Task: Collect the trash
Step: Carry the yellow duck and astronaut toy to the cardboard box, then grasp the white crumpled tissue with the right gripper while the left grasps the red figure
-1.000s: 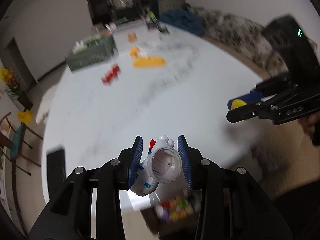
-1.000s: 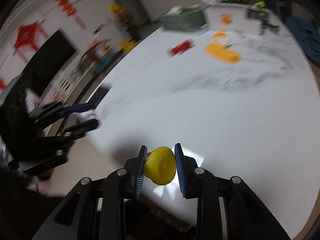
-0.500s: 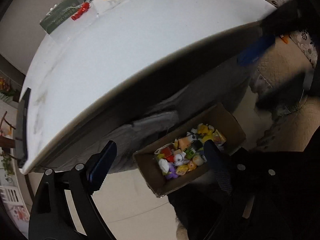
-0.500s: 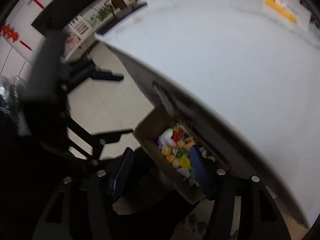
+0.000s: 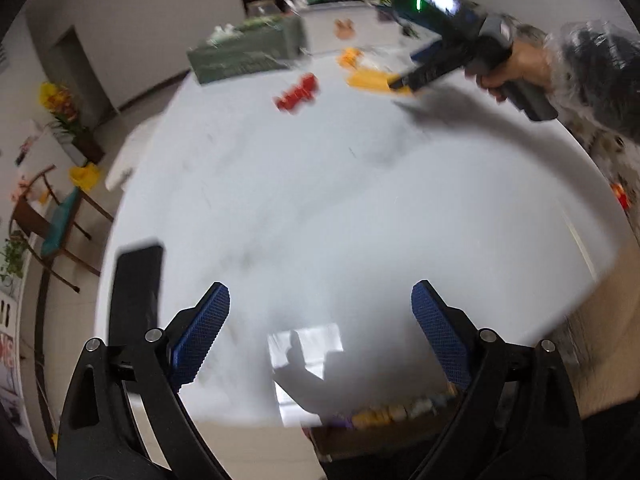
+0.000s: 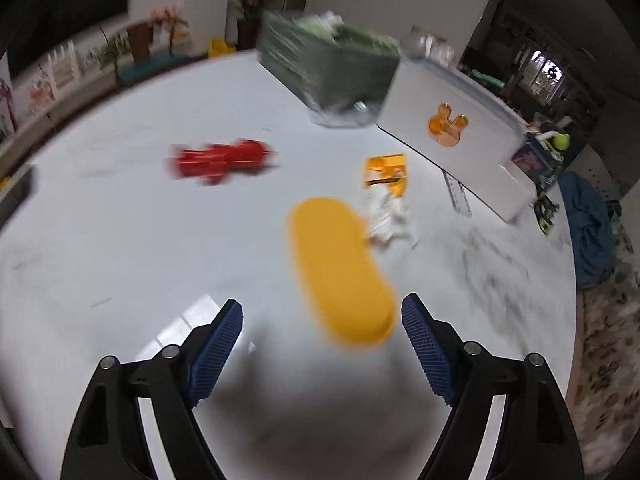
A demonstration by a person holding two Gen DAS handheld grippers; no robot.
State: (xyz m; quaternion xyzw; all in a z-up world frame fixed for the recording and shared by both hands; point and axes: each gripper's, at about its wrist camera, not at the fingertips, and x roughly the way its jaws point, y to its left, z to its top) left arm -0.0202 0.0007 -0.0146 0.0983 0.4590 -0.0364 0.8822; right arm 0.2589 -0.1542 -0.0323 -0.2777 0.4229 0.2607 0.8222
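Observation:
My right gripper (image 6: 322, 316) is open and empty, just above the white table (image 6: 120, 248), with a long yellow oval piece (image 6: 340, 268) lying ahead between the jaws. Beyond it lie a torn orange-and-white wrapper (image 6: 386, 192) and a red toy (image 6: 220, 160). My left gripper (image 5: 320, 312) is open and empty over the near part of the table (image 5: 320, 200). In the left wrist view the right gripper (image 5: 416, 72) reaches over the yellow piece (image 5: 368, 79), with the red toy (image 5: 298, 93) to its left. A cardboard box (image 5: 384, 428) of small toys sits below the table edge.
A green crate (image 6: 332, 64) and a white lidded box (image 6: 452, 136) stand at the far side of the table. A black phone (image 5: 134, 296) lies by the left edge. Chairs (image 5: 48, 220) stand to the left, a blue cloth (image 6: 592, 224) at the right.
Both grippers let go of their toys over the cardboard box on the floor and came back up over the table, open. The right gripper has moved out to the yellow piece.

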